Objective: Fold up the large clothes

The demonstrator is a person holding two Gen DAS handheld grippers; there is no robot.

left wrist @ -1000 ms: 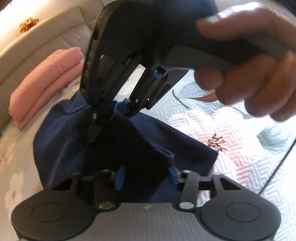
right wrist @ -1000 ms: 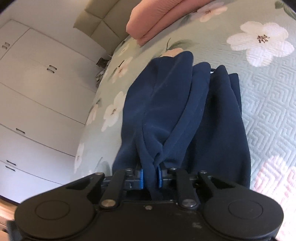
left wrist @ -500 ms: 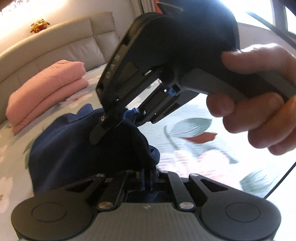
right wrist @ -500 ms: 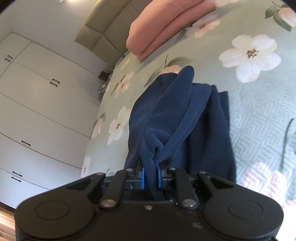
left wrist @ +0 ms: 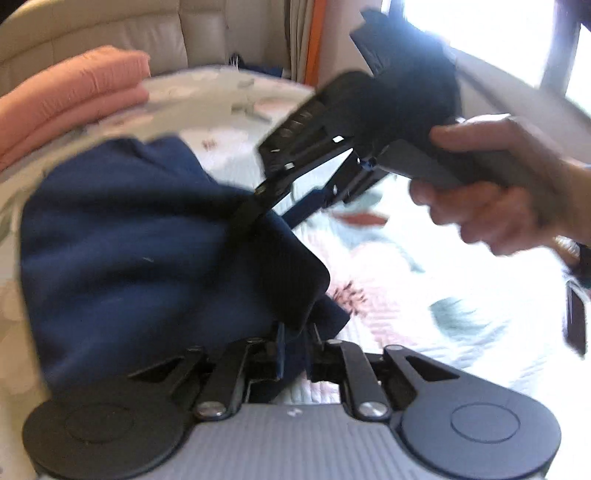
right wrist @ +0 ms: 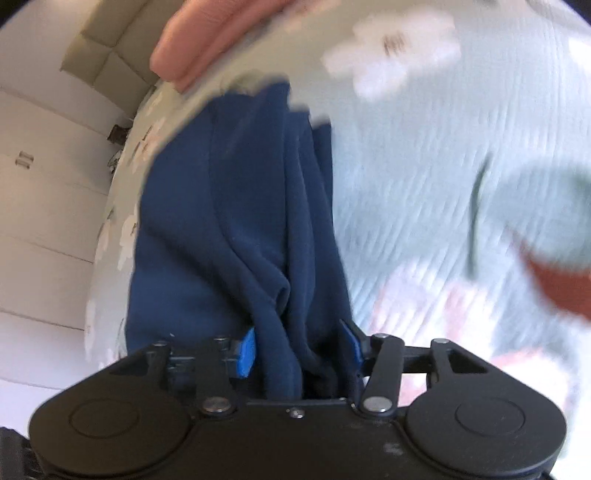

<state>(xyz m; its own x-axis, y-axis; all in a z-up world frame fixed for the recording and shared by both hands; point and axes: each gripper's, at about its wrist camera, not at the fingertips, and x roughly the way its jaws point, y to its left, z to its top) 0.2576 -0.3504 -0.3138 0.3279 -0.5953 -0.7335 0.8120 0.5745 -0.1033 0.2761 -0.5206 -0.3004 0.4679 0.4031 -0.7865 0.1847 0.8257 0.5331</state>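
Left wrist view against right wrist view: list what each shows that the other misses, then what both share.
Only the left wrist view shows the right gripper from outside, the hand holding it, a window and an orange curtain edge. Only the right wrist view shows white cupboard doors and the right gripper's blue pads, which have just been opening, standing apart around bunched fabric. Both show the navy garment, the folded pink cloth, the floral bedspread and the padded headboard.

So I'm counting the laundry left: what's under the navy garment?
Around the navy garment only the floral quilt shows, so it lies on that. Anything directly beneath is covered. The folded pink clothes lie apart, behind it.
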